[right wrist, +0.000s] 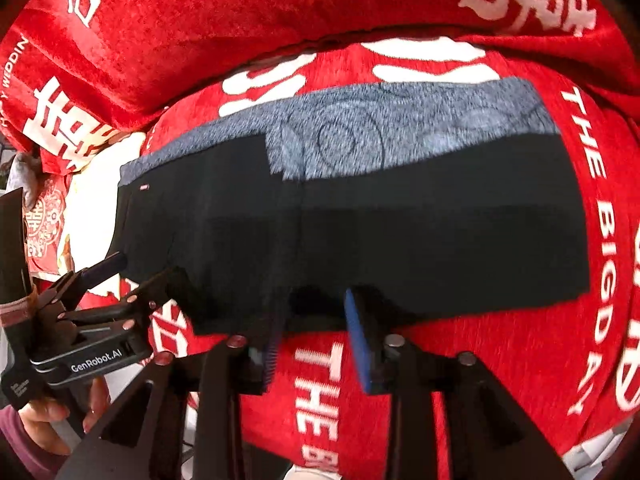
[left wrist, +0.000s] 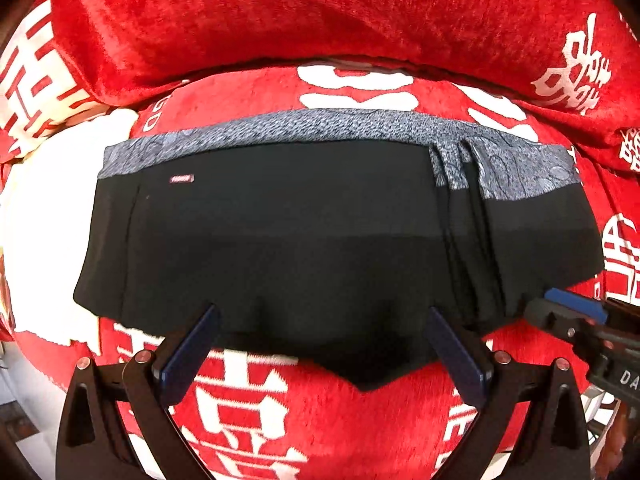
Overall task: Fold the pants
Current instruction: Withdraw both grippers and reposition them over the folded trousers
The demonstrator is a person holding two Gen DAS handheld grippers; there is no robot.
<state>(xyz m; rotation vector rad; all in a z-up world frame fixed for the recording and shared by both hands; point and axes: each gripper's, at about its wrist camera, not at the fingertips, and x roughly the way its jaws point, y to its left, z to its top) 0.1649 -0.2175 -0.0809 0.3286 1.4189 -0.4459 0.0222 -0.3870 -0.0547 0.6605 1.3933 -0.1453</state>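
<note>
Black pants (left wrist: pixel 304 240) with a grey patterned waistband (left wrist: pixel 320 128) lie folded flat on a red cushion with white characters. They also show in the right wrist view (right wrist: pixel 400 232). My left gripper (left wrist: pixel 322 328) is open, its fingers astride the near edge of the pants, holding nothing. My right gripper (right wrist: pixel 310 312) is open at the near edge of the pants, with cloth between its blue pads (right wrist: pixel 360 344). The right gripper also shows at the right of the left wrist view (left wrist: pixel 576 312). The left gripper shows at the left of the right wrist view (right wrist: pixel 120 276).
A red backrest cushion (left wrist: pixel 320 20) rises behind the seat cushion (left wrist: pixel 320 420). White fabric (left wrist: pixel 48 200) lies to the left of the pants. A hand (right wrist: pixel 44 420) holds the left gripper's handle.
</note>
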